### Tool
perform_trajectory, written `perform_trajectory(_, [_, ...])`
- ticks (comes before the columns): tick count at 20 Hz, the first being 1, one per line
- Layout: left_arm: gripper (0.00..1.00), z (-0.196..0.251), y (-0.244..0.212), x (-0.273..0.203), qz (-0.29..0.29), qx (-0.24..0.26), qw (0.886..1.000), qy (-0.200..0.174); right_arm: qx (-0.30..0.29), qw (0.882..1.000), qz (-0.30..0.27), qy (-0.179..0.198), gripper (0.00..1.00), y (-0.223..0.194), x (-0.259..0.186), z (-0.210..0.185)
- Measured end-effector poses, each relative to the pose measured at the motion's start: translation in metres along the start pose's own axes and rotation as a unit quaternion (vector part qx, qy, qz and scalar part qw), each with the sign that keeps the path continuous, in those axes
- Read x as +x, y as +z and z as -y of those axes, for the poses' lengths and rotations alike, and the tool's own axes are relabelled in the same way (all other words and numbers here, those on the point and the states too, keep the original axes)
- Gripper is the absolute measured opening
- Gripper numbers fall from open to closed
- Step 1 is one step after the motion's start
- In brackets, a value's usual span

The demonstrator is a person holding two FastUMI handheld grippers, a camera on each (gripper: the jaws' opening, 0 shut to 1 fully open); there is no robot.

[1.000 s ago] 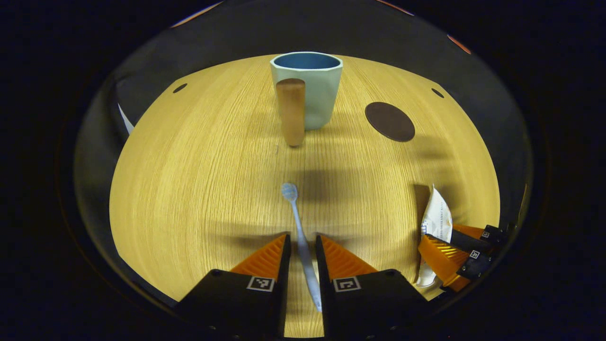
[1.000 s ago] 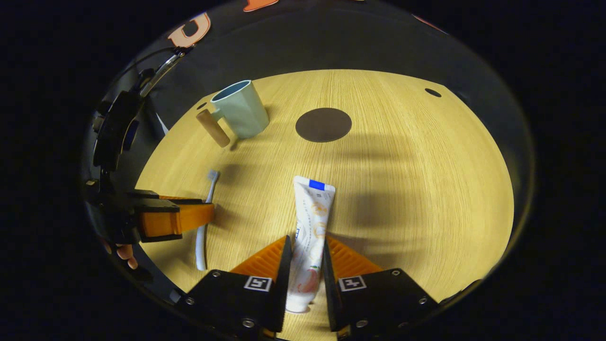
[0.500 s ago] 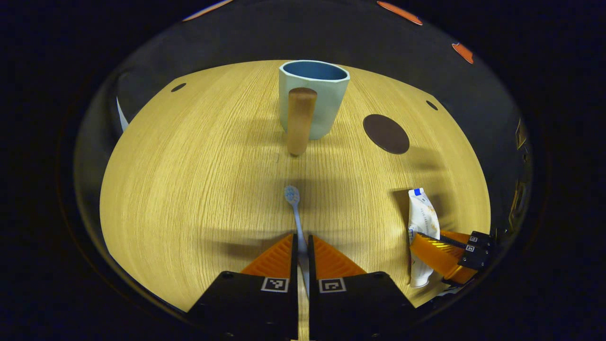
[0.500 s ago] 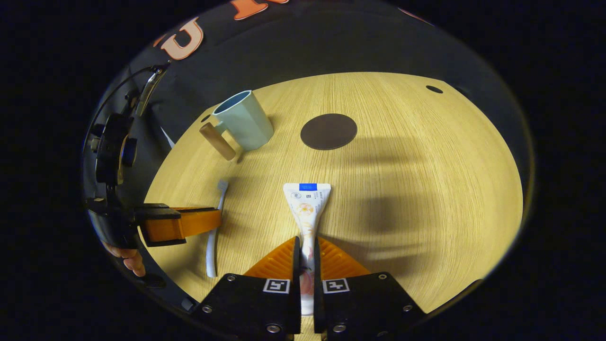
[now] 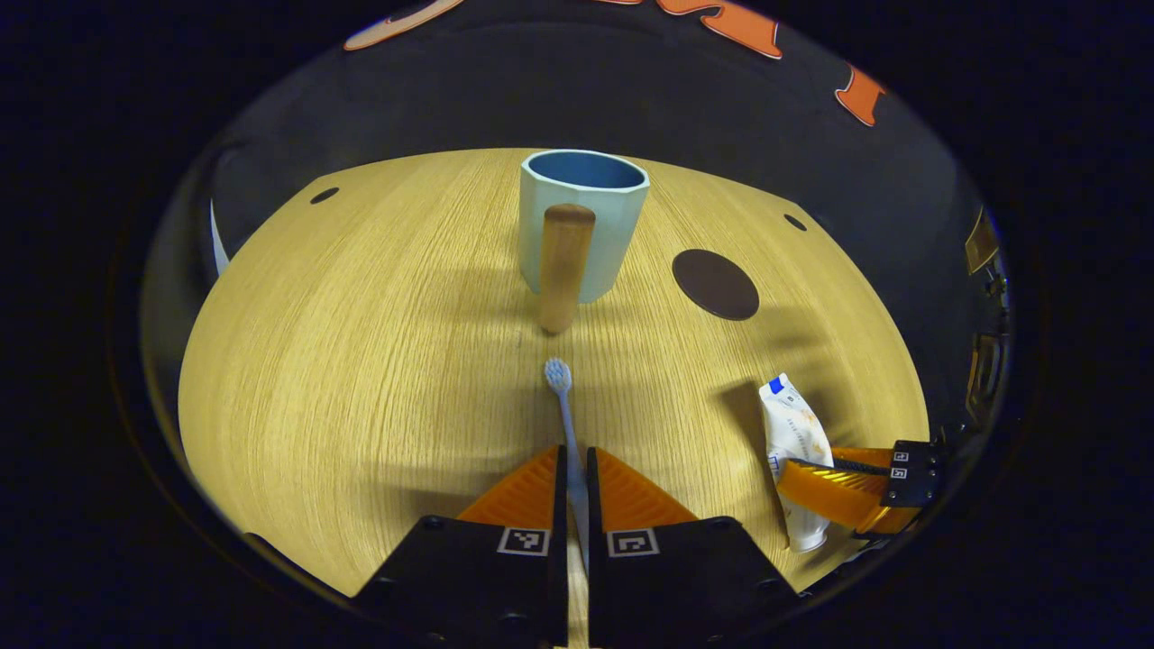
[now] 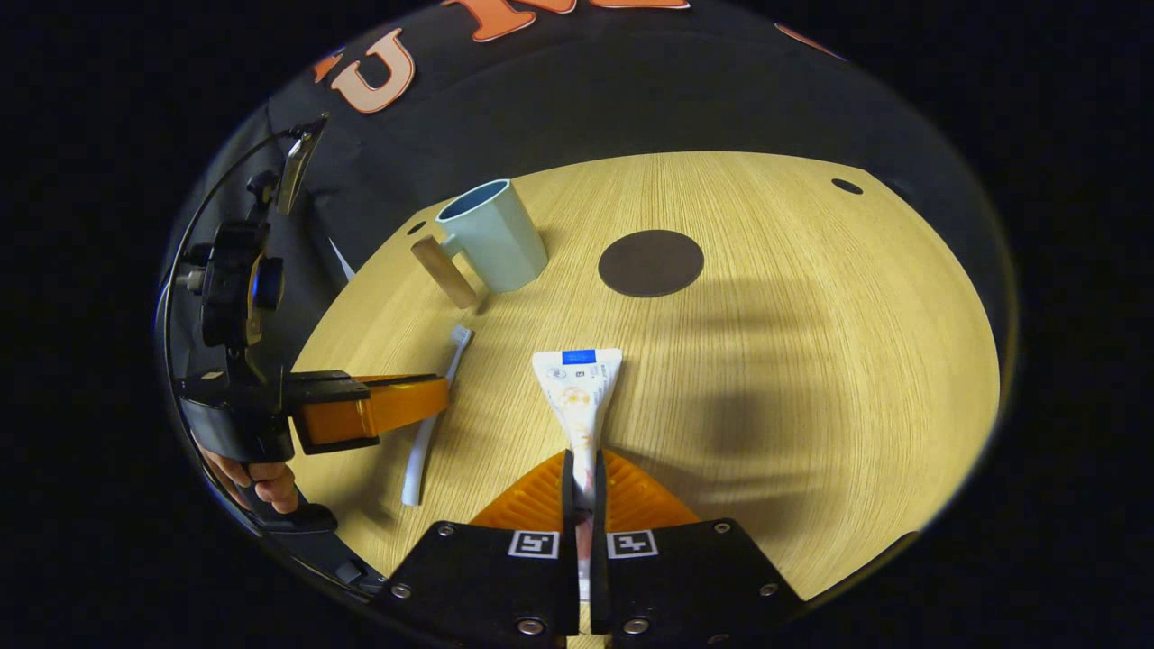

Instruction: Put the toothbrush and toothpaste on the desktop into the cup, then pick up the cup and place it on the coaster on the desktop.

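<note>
In the left gripper view my left gripper is shut on the pale blue toothbrush, whose bristle head points toward the light blue cup with a wooden handle. The dark round coaster lies right of the cup. In the right gripper view my right gripper is shut on the white toothpaste tube, lifted a little off the wooden desktop. The cup and coaster lie beyond it. The left gripper holds the toothbrush at the left there.
The right gripper with the toothpaste tube shows at the right in the left gripper view. A hand holds the left gripper. Small dark holes mark the desktop's far corners. The booth's black cloth wall stands behind.
Both grippers closed from open, the left on the toothbrush, the right on the toothpaste. Both have since lifted slightly, and the table looks farther below.
</note>
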State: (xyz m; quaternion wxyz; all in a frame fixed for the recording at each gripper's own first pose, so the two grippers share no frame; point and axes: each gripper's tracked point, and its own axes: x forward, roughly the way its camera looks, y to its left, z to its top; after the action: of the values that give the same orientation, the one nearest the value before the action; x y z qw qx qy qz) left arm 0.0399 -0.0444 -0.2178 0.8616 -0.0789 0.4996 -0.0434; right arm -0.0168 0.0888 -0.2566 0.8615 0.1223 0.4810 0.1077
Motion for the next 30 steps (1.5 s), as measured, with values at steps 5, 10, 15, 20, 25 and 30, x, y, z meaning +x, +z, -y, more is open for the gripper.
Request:
perform_trajectory(5, [0.08,-0.011,0.016,-0.003,0.051,0.008,0.999,-0.014,-0.007,0.999,0.038,0.01,0.05,0.017,-0.011,-0.005])
perform_trajectory(10, [0.06,-0.019,0.024,-0.015,0.103,0.031,0.994,-0.033,-0.012,0.997,0.077,0.017,0.05,0.039,-0.032,-0.008])
perform_trajectory(15, [0.06,-0.02,0.03,-0.018,0.155,0.048,0.986,-0.044,-0.028,0.992,0.121,0.019,0.05,0.06,-0.056,-0.009])
perform_trajectory(20, [0.05,-0.022,0.041,-0.024,0.234,0.067,0.969,-0.037,-0.049,0.982,0.178,0.029,0.05,0.079,-0.074,-0.017])
perform_trajectory(25, [0.06,-0.036,0.064,-0.053,0.329,0.08,0.941,-0.016,-0.05,0.973,0.224,0.035,0.05,0.102,-0.089,-0.02])
perform_trajectory(30, [0.06,-0.049,0.092,-0.065,0.376,0.073,0.924,0.003,-0.053,0.964,0.258,0.024,0.05,0.117,-0.102,-0.014])
